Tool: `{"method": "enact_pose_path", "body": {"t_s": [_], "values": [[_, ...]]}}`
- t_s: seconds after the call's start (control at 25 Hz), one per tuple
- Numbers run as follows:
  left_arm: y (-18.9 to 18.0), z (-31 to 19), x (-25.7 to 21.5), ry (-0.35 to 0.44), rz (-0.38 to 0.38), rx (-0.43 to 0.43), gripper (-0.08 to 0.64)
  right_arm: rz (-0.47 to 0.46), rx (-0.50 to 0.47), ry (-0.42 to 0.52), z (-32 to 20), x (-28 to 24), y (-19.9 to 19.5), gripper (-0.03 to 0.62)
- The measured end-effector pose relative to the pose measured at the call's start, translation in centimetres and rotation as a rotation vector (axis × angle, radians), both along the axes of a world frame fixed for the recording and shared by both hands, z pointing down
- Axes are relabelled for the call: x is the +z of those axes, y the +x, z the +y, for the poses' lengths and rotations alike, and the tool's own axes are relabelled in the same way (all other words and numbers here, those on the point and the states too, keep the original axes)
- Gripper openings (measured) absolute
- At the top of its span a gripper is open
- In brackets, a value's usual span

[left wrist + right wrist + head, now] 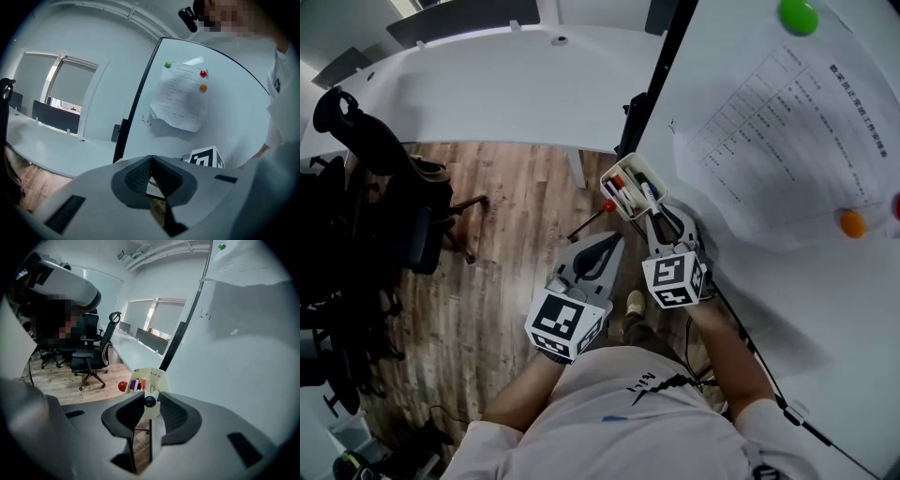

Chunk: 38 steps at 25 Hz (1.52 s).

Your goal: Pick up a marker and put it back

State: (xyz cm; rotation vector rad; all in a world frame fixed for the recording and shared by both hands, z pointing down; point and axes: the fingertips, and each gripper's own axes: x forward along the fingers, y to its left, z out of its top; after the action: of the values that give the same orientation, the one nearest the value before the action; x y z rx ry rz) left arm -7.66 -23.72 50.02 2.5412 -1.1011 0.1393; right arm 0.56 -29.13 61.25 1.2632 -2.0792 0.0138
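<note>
Jaws of the left gripper [150, 158] meet, with nothing between them. Right gripper [151, 397] is spread wide, with a black-ended marker [150, 401] between its parted jaws, resting in the holder [151, 377] at the whiteboard's [243, 357] dark edge.

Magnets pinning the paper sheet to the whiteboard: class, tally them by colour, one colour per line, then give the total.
Green magnet: 1
Red magnet: 1
Orange magnet: 1
Total: 3
</note>
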Motion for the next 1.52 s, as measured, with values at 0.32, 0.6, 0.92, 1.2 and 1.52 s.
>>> {"method": "enact_pose_path", "body": {"t_s": [0.32,0.6,0.92,1.2,1.52], "values": [[0.5,-0.6,0.0,0.001,-0.004,0.002,0.012,-0.03,0.022,0.009,-0.4,-0.9,1.0,0.077],[0.9,-0.4,-0.7,0.013,0.002,-0.02,0.012,-0.122,0.015,0.038,0.4,-4.3,0.9,0.077],[1.0,-0.3,-2.4,0.048,-0.005,-0.061,0.012,-0.27,-0.038,0.105,2.3,-10.1,0.1,0.077],[1.2,0.2,-6.2,0.117,0.012,-0.091,0.012,-0.401,-0.098,0.167,3.1,-15.8,-0.9,0.077],[1.5,1.0,-9.9,0.187,0.017,-0.097,0.012,-0.499,-0.151,0.255,4.6,-22.0,-1.0,0.077]]}}
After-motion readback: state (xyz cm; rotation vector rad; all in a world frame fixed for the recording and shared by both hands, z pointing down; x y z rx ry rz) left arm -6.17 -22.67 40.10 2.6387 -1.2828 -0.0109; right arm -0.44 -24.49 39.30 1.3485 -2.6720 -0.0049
